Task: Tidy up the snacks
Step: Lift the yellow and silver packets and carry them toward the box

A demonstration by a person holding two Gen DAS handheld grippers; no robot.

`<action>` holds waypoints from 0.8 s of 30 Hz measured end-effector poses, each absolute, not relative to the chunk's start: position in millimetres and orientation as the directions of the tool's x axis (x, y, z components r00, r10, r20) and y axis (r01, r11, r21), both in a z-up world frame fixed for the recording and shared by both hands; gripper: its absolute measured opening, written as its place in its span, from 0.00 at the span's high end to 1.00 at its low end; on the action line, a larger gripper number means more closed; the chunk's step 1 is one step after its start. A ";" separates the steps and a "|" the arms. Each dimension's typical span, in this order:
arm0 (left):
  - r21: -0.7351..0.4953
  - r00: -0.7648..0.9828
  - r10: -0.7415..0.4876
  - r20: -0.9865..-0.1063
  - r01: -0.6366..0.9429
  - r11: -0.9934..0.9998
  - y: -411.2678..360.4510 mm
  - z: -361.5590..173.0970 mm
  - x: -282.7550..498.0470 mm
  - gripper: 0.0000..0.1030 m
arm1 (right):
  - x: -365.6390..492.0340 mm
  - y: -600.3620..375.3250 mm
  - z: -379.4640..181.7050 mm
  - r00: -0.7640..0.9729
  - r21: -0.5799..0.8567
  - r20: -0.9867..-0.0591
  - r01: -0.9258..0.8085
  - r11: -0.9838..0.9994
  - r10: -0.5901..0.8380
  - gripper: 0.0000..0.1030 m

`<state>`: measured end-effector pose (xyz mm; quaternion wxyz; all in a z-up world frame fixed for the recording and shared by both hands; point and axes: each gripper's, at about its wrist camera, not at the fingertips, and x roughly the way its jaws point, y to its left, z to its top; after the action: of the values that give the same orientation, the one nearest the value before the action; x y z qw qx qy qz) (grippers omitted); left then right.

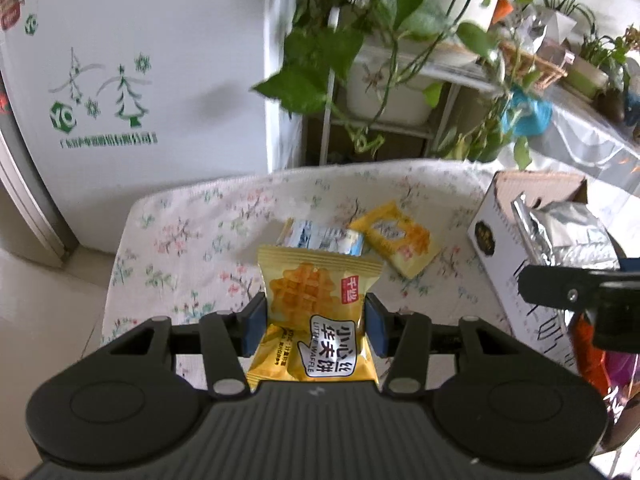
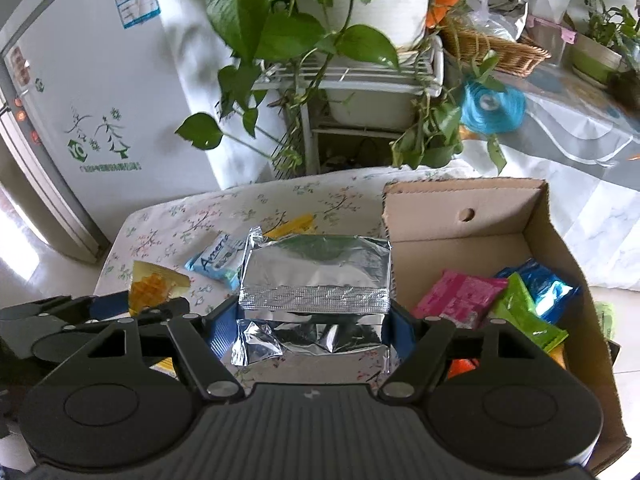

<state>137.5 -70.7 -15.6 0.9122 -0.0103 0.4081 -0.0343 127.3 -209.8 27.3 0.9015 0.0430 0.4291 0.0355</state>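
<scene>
My left gripper (image 1: 315, 326) is shut on a yellow waffle packet (image 1: 316, 320), held above the floral tablecloth (image 1: 180, 248). On the cloth behind it lie a blue-and-white packet (image 1: 320, 238) and a second yellow waffle packet (image 1: 396, 240). My right gripper (image 2: 310, 326) is shut on a silver foil pack (image 2: 316, 280), lifted just left of the open cardboard box (image 2: 472, 196). Inside the box lie pink (image 2: 460, 296), green (image 2: 524, 316) and blue (image 2: 544, 284) packets. The right wrist view also shows the left gripper (image 2: 160, 300) with its yellow packet (image 2: 154, 286) at lower left, and the blue-and-white packet (image 2: 218, 260) on the cloth.
A white fridge (image 1: 140, 60) stands behind the table on the left. A plant stand with trailing green leaves (image 2: 280, 28) rises beyond the table's far edge. A wicker basket (image 2: 492, 50), pots and a blue ribbon roll (image 2: 492, 106) sit on a counter at the right.
</scene>
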 end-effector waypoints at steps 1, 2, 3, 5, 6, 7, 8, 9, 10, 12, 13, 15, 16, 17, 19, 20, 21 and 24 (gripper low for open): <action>-0.042 0.673 -0.069 -0.737 0.056 0.998 -72.1 -12.9 136.7 0.52 | 126.9 -212.0 29.1 0.634 0.110 -0.767 -0.023 0.994 0.099 0.22; -0.041 0.678 -0.070 -0.731 0.059 0.997 -73.2 -11.1 136.2 0.52 | 125.8 -214.2 30.9 0.639 0.111 -0.763 -0.020 0.994 0.099 0.22; -0.039 0.684 -0.073 -0.726 0.065 0.997 -75.0 -9.1 135.6 0.52 | 124.8 -216.4 32.9 0.644 0.113 -0.758 -0.018 0.993 0.098 0.22; -0.038 0.694 -0.080 -0.716 0.075 0.996 -79.1 -5.2 134.5 0.52 | 123.1 -220.1 36.6 0.655 0.118 -0.749 -0.016 0.993 0.100 0.22; -0.039 0.699 -0.083 -0.711 0.079 0.996 -81.5 -3.0 133.8 0.52 | 121.3 -223.2 38.3 0.661 0.122 -0.744 -0.014 0.992 0.100 0.22; -0.039 0.703 -0.086 -0.706 0.083 0.996 -84.2 -1.4 132.6 0.52 | 120.1 -226.7 40.1 0.666 0.124 -0.740 -0.010 0.992 0.099 0.22; -0.041 0.708 -0.092 -0.701 0.089 0.995 -87.3 0.3 132.0 0.52 | 118.8 -229.4 41.4 0.670 0.125 -0.736 -0.005 0.992 0.096 0.22; -0.043 0.711 -0.098 -0.696 0.095 0.995 -90.4 1.9 131.5 0.52 | 118.0 -231.8 42.5 0.672 0.126 -0.734 -0.001 0.992 0.093 0.22; -0.045 0.715 -0.107 -0.691 0.105 0.993 -94.5 3.8 130.8 0.52 | 116.9 -235.5 43.6 0.675 0.127 -0.732 0.005 0.992 0.090 0.22; -0.049 0.723 -0.125 -0.679 0.125 0.991 -102.8 7.3 129.2 0.52 | 114.9 -241.8 45.7 0.682 0.130 -0.726 0.015 0.991 0.085 0.22; -0.050 0.727 -0.134 -0.673 0.137 0.989 -106.8 8.8 128.5 0.52 | 113.6 -246.1 47.5 0.687 0.131 -0.722 0.021 0.991 0.081 0.22; -0.050 0.735 -0.154 -0.660 0.162 0.986 -115.2 11.8 125.9 0.52 | 110.9 -255.3 51.5 0.698 0.136 -0.712 0.035 0.990 0.073 0.22; -0.050 0.739 -0.166 -0.653 0.176 0.983 -120.4 13.2 124.5 0.52 | 109.4 -261.6 53.8 0.705 0.142 -0.706 0.048 0.989 0.067 0.22; -0.051 0.741 -0.176 -0.649 0.188 0.981 -124.5 13.6 123.8 0.52 | 108.7 -267.5 55.6 0.709 0.147 -0.703 0.059 0.987 0.063 0.22; -0.062 0.739 -0.202 -0.642 0.212 0.975 -133.2 14.5 121.5 0.52 | 106.5 -277.7 58.4 0.716 0.155 -0.697 0.079 0.985 0.052 0.22; -0.068 0.738 -0.213 -0.641 0.222 0.973 -137.0 14.6 120.8 0.52 | 105.6 -282.3 59.7 0.718 0.156 -0.694 0.088 0.984 0.046 0.22; -0.074 0.736 -0.225 -0.639 0.232 0.970 -140.6 14.5 119.9 0.52 | 104.1 -287.2 60.9 0.721 0.158 -0.692 0.097 0.983 0.040 0.22; -0.090 0.731 -0.263 -0.630 0.267 0.959 -153.3 14.1 117.1 0.52 | 99.8 -301.4 62.2 0.725 0.167 -0.689 0.128 0.978 0.022 0.22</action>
<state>117.1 -153.3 14.1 0.9303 0.0034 0.3381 -0.1424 99.8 -301.4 62.2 0.9230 0.1019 0.3700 -0.0287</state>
